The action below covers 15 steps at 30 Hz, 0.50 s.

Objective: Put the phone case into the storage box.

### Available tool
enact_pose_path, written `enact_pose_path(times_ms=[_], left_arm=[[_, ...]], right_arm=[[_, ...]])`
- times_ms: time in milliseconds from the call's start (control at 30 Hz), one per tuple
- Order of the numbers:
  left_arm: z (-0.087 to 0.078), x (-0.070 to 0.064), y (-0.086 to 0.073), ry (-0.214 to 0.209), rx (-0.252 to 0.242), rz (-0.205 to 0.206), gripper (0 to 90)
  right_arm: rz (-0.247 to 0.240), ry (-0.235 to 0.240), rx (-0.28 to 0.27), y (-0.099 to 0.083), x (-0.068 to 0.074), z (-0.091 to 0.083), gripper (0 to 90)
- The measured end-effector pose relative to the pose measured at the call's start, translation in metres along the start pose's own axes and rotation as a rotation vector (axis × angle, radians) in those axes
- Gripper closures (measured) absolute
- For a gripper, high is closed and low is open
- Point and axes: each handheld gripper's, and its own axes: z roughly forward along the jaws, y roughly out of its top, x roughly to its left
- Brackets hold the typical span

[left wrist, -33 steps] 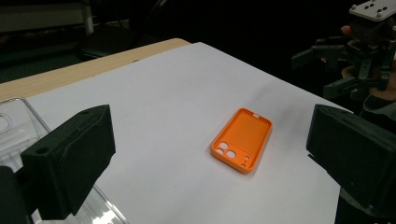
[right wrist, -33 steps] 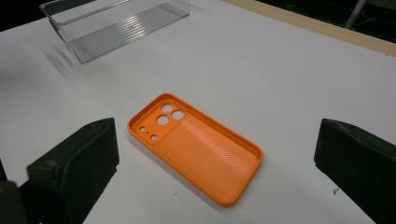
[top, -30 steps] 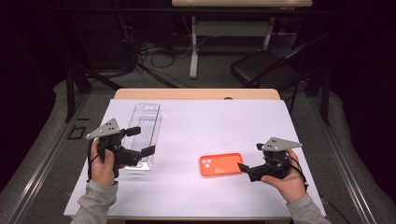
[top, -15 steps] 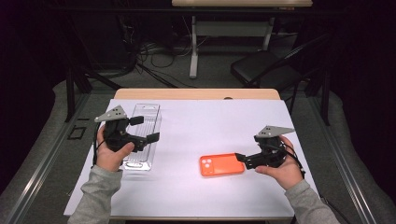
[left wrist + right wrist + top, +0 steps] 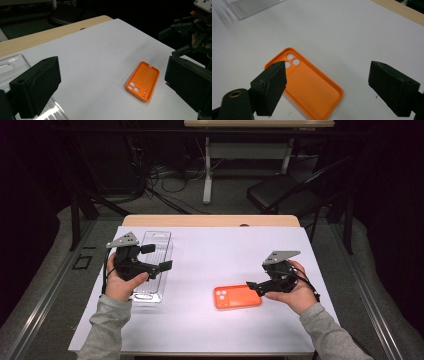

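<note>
The worktop (image 5: 235,245) is covered by a white sheet, with a strip of pale wood showing along its far edge. Around it the room is dark: grey floor, a tangle of cables (image 5: 165,180) beyond the far edge, the legs of another table (image 5: 207,170), and a black chair (image 5: 285,195) at the far right.

An orange phone case (image 5: 237,296) lies flat on the white sheet, right of centre, hollow side up, with its camera holes at the end towards the left. A clear plastic tray (image 5: 152,265) lies flat at the left, its long side running away from the person.

The left gripper (image 5: 156,257) is held in the left hand (image 5: 122,282) above the clear tray, pointing to the right, its jaws spread wide with nothing between them. The right gripper (image 5: 251,285) is in the right hand (image 5: 295,292), pointing left, its tips at the right end of the case. In the right gripper view its jaws stand wide apart above that end of the case (image 5: 309,88), empty; whether they touch it cannot be told. Both forearms wear grey sleeves (image 5: 107,330).
</note>
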Motion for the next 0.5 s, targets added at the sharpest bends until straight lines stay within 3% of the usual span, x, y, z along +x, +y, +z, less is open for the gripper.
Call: enact_pose_path(times_ms=[233, 300, 500], left_arm=[[-0.009, -0.002, -0.002, 0.006, -0.008, 0.009, 2.0], [-0.011, -0.004, -0.002, 0.011, -0.011, 0.017, 3.5], [-0.014, -0.005, -0.003, 0.021, -0.003, 0.027, 4.5]], right_arm=[[-0.071, 0.011, 0.042, 0.008, 0.0, 0.008, 28.5], [-0.122, 0.011, 0.061, 0.012, 0.001, 0.011, 34.9], [-0.182, 0.02, 0.081, 0.015, 0.005, 0.018, 37.7]])
